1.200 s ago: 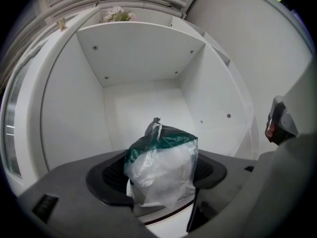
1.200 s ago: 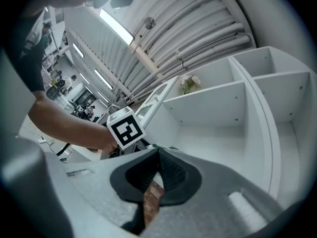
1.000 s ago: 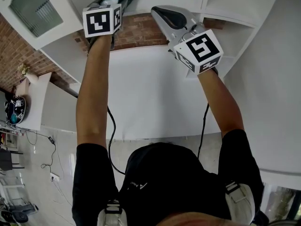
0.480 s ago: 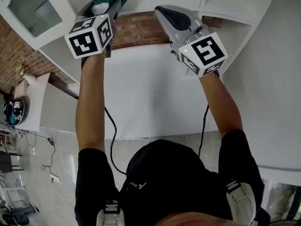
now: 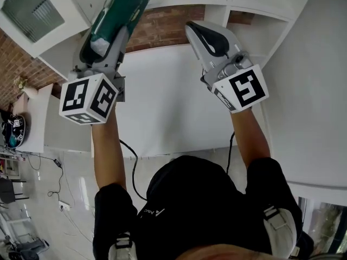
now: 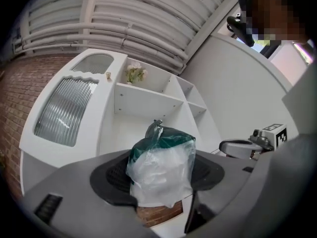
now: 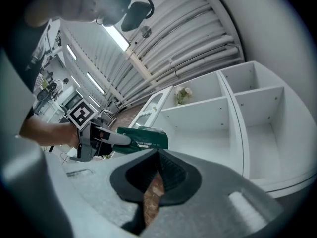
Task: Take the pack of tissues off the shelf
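Observation:
The pack of tissues is a green pack in clear plastic wrap. My left gripper is shut on it and holds it in the air, clear of the white shelf unit. In the left gripper view the pack fills the space between the pads of the left gripper, with the empty shelf compartments behind it. My right gripper is shut with nothing in it, level with the left and beside it. The right gripper view shows its own pads meeting, and the pack held by the left gripper.
A small vase of flowers stands on an upper shelf. A ribbed glass cabinet door is left of the shelves. A brick wall and a white panel lie behind the grippers. Cables hang from both grippers.
My left gripper has drawn back from the shelf toward the person, carrying the pack with it. The right gripper has shifted slightly back and to the right.

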A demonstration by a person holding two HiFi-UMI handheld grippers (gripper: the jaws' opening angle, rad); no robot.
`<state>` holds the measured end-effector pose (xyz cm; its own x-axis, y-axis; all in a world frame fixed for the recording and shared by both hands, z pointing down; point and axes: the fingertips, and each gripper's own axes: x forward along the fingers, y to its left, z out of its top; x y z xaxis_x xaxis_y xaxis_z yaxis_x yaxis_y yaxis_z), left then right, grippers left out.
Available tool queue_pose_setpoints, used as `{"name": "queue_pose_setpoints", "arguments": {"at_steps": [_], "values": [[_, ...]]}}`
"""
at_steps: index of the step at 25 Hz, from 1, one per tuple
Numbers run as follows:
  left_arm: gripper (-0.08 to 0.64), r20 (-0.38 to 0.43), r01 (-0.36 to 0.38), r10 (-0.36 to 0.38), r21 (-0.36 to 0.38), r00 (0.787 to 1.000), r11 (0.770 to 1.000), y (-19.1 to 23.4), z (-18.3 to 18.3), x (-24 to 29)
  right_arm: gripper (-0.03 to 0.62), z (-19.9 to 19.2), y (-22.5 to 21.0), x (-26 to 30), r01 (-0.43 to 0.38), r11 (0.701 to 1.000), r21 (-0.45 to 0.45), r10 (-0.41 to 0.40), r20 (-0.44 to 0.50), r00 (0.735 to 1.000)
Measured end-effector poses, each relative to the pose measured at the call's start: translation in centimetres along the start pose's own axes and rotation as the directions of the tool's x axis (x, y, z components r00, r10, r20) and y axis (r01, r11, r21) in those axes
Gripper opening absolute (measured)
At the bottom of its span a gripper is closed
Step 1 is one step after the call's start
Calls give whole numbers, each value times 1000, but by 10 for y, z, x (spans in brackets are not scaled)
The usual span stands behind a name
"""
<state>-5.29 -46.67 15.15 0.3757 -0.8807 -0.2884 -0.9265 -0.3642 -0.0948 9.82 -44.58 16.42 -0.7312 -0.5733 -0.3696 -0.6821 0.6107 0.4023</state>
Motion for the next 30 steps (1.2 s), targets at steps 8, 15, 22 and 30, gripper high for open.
{"name": "queue_pose_setpoints", "arguments": {"at_steps": [8,15,22,30], "values": [[285,-10,43,-44,-43,999,998,-33,-33,-52,2,-15,37,-33,-1,997,78,1,2,1000],[285,-18,63,-64,-52,998,997,-57,-60,-71,2,-42,52,-62,2,991,136,-1,-5,1000],[285,-19,95,-96,-71,995,993,-63,-65,-73,2,-47,57,-63,-2,989,147,4,-14,1000],[285,-22,115,-117,-75,993,991,-65,-60,-74,0,-42,61,-63,8,989,149,-5,-22,1000]]}}
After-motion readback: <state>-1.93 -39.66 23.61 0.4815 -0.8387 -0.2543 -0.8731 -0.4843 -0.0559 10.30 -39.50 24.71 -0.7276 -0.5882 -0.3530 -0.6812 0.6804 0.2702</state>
